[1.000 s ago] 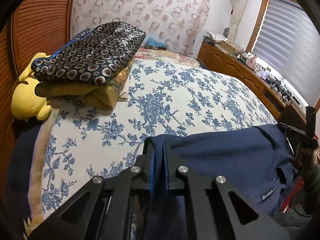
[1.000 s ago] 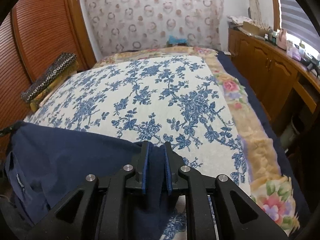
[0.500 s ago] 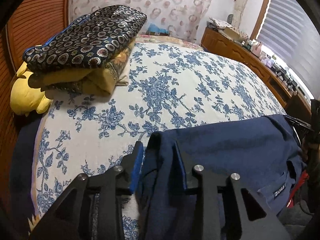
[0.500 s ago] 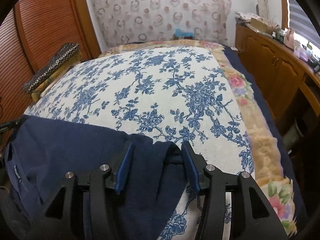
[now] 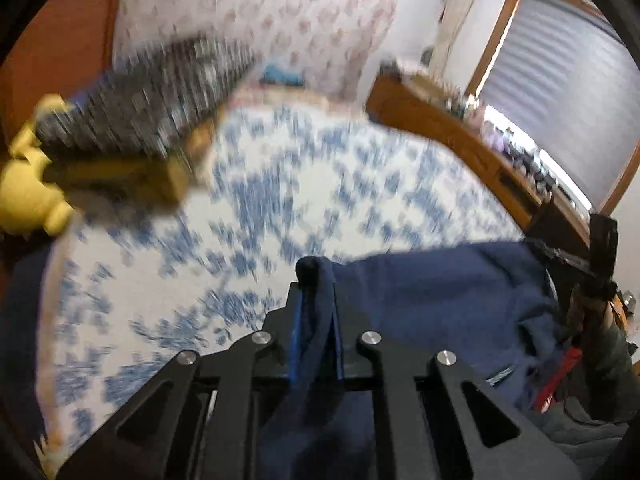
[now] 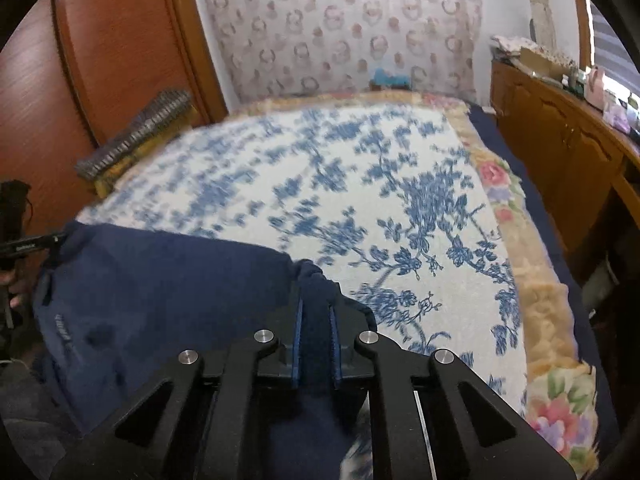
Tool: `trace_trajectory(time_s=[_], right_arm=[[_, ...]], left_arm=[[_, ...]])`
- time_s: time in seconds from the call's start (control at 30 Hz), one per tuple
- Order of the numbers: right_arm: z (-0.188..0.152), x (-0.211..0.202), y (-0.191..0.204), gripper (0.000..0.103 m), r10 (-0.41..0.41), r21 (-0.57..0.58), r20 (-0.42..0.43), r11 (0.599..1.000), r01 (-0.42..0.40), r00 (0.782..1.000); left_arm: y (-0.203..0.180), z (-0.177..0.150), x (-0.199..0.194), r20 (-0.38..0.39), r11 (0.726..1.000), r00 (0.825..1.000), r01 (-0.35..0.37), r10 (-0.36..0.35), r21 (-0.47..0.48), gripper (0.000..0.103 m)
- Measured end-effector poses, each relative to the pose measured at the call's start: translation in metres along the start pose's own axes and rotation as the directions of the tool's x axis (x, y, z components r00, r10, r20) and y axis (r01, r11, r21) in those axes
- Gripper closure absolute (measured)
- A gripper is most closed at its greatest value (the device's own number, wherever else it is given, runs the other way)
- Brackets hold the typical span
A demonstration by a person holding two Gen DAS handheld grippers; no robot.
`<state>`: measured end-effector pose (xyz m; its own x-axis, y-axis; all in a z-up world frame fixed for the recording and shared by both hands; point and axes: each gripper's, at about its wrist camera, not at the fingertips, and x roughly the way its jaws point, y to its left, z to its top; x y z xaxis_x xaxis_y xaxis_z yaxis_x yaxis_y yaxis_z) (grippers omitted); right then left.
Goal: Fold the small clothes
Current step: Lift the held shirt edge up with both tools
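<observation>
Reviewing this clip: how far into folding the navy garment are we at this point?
Early. Done: the navy garment lies spread along the near edge of the floral bedspread. In hand: the left gripper and right gripper are each closing on a bunched corner of it, cloth between the pads. Left: no fold shows yet, so every fold and the final placing remain.

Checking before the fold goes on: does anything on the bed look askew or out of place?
Nothing stands out. The navy garment hangs off the bed's near edge, a corner bunched in each closing gripper, left and right. Folded blankets sit stacked.
</observation>
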<state>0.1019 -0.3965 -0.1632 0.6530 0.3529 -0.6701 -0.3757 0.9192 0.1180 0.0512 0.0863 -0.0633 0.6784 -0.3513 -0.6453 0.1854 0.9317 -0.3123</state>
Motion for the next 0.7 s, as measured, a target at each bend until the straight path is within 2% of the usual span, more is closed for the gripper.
trace_trajectory(time_s=[0.1,0.17,0.3,0.47,0.6,0.7], right_arm=[[0.004,-0.038,0.013,0.095,0.024,-0.011,0.079,1.000,-0.023,0.997],[0.009,-0.064,0.022,0.096,0.030,-0.030,0.128,0.999,-0.027,0.991],[0.024,-0.118,0.039,0.096,0.038,-0.072,0.224,0.997,-0.022,0.974],[0.044,-0.181,0.058,0.096,0.058,-0.131,0.331,0.991,-0.016,0.942],[0.064,-0.235,0.065,0.096,0.073,-0.154,0.431,0.988,-0.007,0.899],[0.081,-0.266,0.071,0.097,0.078,-0.182,0.487,0.983,0.014,0.870]], left_arm=[[-0.015,0.006,-0.048,0.107,0.999,0.993,0.042,-0.043,0.009,0.094],[-0.027,0.008,-0.073,0.160,0.999,0.987,0.027,-0.032,0.031,0.094],[-0.050,0.015,-0.123,0.259,0.996,0.964,0.044,-0.063,0.078,0.094],[-0.075,0.029,-0.186,0.391,0.990,0.915,0.052,-0.099,0.130,0.094],[-0.091,0.046,-0.226,0.480,0.985,0.872,0.019,-0.100,0.171,0.094],[-0.097,0.065,-0.244,0.522,0.981,0.848,-0.013,-0.093,0.195,0.094]])
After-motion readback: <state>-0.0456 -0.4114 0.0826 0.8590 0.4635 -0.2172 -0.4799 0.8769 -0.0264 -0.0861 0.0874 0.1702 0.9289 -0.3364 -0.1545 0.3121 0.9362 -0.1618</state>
